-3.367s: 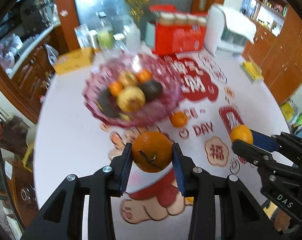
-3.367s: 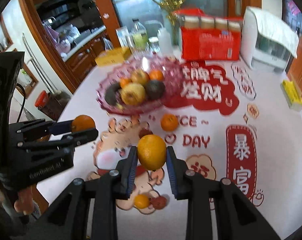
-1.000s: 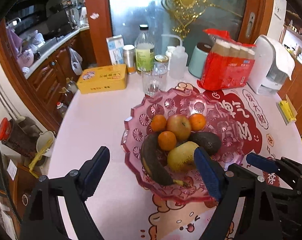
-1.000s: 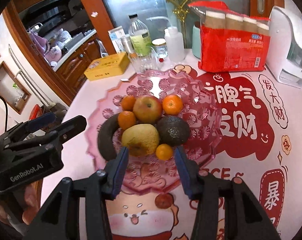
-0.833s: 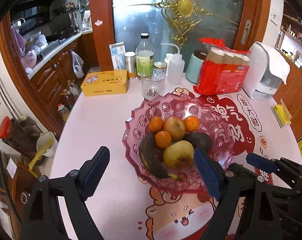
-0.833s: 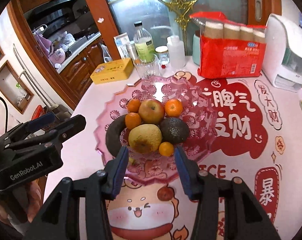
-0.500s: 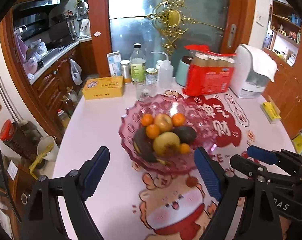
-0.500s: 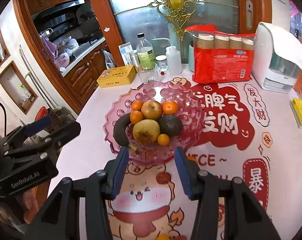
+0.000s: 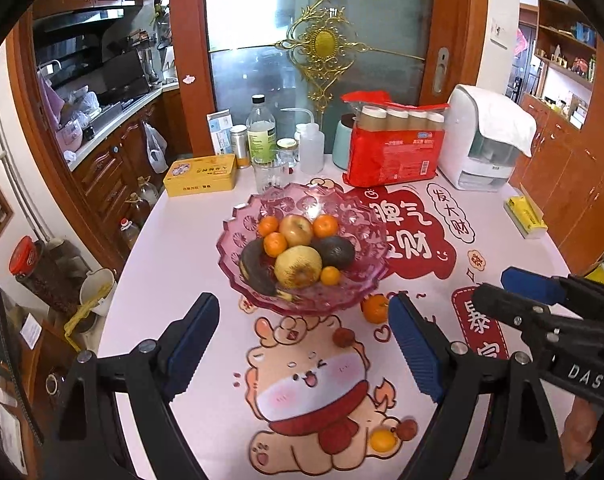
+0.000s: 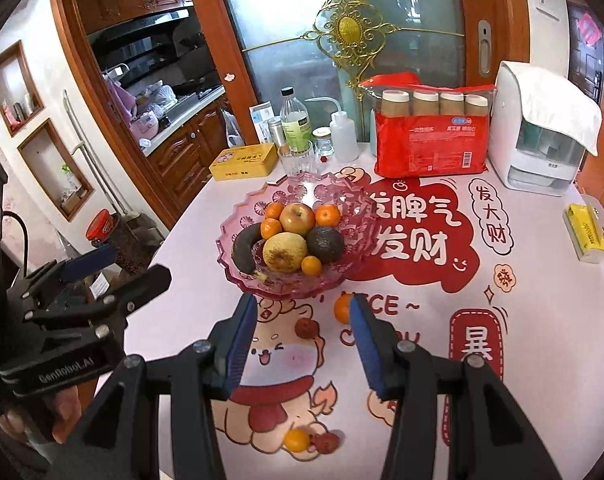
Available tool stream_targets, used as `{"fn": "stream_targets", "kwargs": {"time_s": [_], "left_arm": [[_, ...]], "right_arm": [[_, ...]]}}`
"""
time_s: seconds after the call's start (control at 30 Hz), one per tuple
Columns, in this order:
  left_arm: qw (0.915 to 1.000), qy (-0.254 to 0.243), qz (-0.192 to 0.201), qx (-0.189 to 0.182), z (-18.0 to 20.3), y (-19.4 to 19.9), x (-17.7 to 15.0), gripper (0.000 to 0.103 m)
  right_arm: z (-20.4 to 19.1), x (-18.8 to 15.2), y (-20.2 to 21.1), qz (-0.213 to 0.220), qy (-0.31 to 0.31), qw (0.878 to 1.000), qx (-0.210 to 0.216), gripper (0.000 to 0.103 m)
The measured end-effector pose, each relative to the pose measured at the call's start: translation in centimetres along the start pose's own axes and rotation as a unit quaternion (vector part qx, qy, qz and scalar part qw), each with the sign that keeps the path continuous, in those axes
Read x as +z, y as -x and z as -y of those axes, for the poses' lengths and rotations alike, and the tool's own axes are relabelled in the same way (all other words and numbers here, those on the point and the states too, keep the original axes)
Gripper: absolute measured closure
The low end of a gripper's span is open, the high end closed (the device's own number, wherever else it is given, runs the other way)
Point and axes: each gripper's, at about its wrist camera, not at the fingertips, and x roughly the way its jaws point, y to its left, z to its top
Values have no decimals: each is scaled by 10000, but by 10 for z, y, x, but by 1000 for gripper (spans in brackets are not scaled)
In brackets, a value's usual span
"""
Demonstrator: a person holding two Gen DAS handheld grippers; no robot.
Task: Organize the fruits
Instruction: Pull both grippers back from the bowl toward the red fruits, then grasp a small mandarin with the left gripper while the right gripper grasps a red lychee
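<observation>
Hovering above the table (image 9: 174, 248), both tools are empty: the left tool (image 9: 302, 344) has its jaws spread wide with nothing between them, and the right tool (image 10: 304, 340) stands partly open, gripping nothing either. Just past their tips sits the pink glass fruit bowl (image 10: 238, 276), loaded with an apple (image 10: 297, 218), a pear (image 10: 284, 257), an avocado (image 10: 325, 244), a dark overripe banana (image 10: 244, 252) and several small oranges. So the step in hand looks like the gap between placements, with a fresh pick coming up. Loose fruit is left on the table: an orange (image 10: 342, 308) just beside the bowl's near rim, a small red fruit (image 10: 305, 328) close to it, and nearer the camera another small orange (image 10: 297, 440) touching a second red fruit (image 10: 326, 443). The next move calls for dropping a tool low over one of these and closing squarely, since round fruit will likely roll off a glancing pinch. Behind the bowl crowd a drinking glass (image 10: 298, 164), bottles, a yellow tin (image 10: 244, 162) and a red pack of cups (image 10: 430, 140), all well clear of the loose pieces; only the bowl's rim crowds that nearest orange.
</observation>
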Motion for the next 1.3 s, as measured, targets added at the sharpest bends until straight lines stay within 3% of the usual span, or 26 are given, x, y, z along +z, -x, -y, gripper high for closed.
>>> {"fn": "stream_targets", "kwargs": {"time_s": [0.33,0.63,0.83,1.1,1.3], "left_arm": [[9989,387,-220,115,44,-17,-36,18],[9938,841,-591,414,55,-48,-83,18],[9888,1116,-836,537,53,-65,-113,18],[9848,1276,-1113,396,62,-79,-145,18],[9827,1255,-1290,429,66,-87,-165,30]], "right_arm": [[56,-19,-3,-190,94,9997,147,54],[96,-43,-40,-534,120,9981,295,54],[101,-55,-61,-684,405,9962,359,54],[99,-73,-80,-729,665,9941,453,54],[90,-104,-91,-979,1023,9867,793,54]]}}
